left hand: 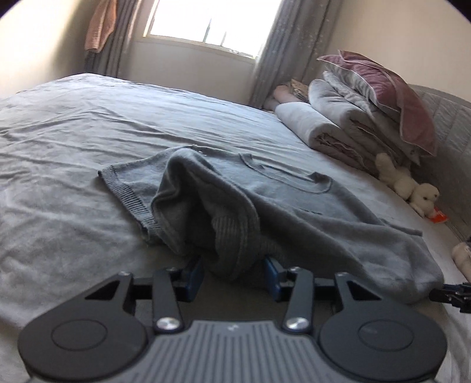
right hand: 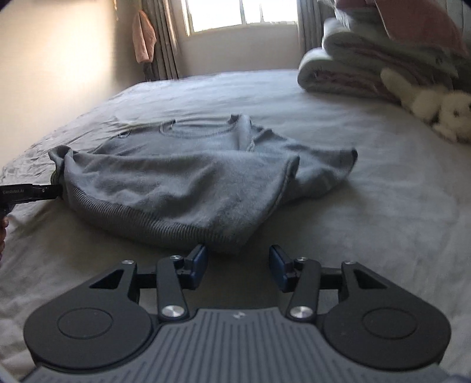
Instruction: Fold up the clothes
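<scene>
A grey knit sweater (left hand: 282, 194) lies on the bed, neckline toward the window and ribbed hem (right hand: 164, 224) toward me, its lower part folded up in a loose hump. My left gripper (left hand: 234, 275) has a bunch of the hem's corner between its blue pads (left hand: 195, 274), and the cloth fills the gap and is pinched. In the right wrist view the left gripper (right hand: 32, 191) meets the sweater's left corner. My right gripper (right hand: 239, 263) is open just short of the hem, with only bed sheet between its pads (right hand: 278, 265). Its tip (left hand: 453, 294) shows beside the sweater's right corner.
The grey bed sheet (left hand: 73, 153) spreads wide to the left and behind the sweater. Folded bedding (left hand: 332, 126) with a pink pillow (left hand: 391, 91) is stacked at the back right, with a white plush toy (left hand: 412, 188) beside it. Beyond are a window (left hand: 212, 20), curtains and a hanging towel (left hand: 100, 26).
</scene>
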A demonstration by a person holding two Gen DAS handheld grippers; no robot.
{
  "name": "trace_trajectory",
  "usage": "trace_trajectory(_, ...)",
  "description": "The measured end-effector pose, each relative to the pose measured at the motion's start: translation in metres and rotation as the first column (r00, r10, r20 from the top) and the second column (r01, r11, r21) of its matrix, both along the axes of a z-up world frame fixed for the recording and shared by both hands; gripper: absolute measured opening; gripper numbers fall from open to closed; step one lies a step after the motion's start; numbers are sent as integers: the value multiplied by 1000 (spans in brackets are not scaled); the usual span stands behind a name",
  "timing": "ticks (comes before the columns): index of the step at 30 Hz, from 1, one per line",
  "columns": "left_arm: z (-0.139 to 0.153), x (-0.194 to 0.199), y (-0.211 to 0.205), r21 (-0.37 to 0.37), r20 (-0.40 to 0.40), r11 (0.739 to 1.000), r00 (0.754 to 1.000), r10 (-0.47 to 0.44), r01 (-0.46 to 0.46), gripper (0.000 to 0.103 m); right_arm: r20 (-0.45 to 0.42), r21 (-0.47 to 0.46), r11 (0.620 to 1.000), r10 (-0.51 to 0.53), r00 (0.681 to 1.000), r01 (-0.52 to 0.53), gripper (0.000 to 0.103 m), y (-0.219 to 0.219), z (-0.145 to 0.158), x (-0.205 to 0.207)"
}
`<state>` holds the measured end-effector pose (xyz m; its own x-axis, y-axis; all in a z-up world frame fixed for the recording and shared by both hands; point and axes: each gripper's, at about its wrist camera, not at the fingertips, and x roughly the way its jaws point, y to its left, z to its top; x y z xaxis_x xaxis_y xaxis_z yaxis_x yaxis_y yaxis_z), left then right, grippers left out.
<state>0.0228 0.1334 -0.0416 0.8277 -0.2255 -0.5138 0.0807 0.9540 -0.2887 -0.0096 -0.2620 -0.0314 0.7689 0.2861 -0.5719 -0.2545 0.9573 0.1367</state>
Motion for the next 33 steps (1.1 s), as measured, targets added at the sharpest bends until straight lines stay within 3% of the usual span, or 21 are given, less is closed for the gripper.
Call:
trace_trajectory(1, -1, 0, 0, -6, -3, 1000, 1000, 9, -9, 14, 16, -4, 1000, -3, 1000, 3, 50, 2, -1, 1)
trace_trajectory(4, 0, -3, 0, -28, -1, 999, 999, 41, -41, 8, 38, 82, 996, -40, 998, 36, 48, -2, -6, 7)
trace_trajectory(7, 3, -9, 2, -54, 5, 997, 998, 56, -56, 7, 21, 205, 976, -80, 997, 74, 17, -8, -9, 8)
trace_trajectory(8, 3, -12, 3, -56, 3, 997, 999, 54, -54, 7, 5, 225, 970, -91, 996, 88, 15, -8, -9, 7)
trace_trajectory(14, 22, -39, 14, -91, -22, 995, 999, 33, -35, 6, -9, 210, 972, -110, 994, 110, 12, -10, 13, -16)
trace_trajectory(21, 53, -82, 32, -219, -105, 975, 993, -51, 27, 6, -57, 267, 955, -119, 991, 130, 11, -28, 50, -46)
trace_trajectory(28, 60, -124, 41, -302, -247, 952, 960, -129, 50, 6, -115, 246, 961, -97, 989, 123, 11, -31, 70, -80)
trace_trajectory(33, 58, -158, 51, -360, -299, 932, 939, -167, 52, 6, -206, 249, 956, -105, 973, 156, 11, -37, 74, -98)
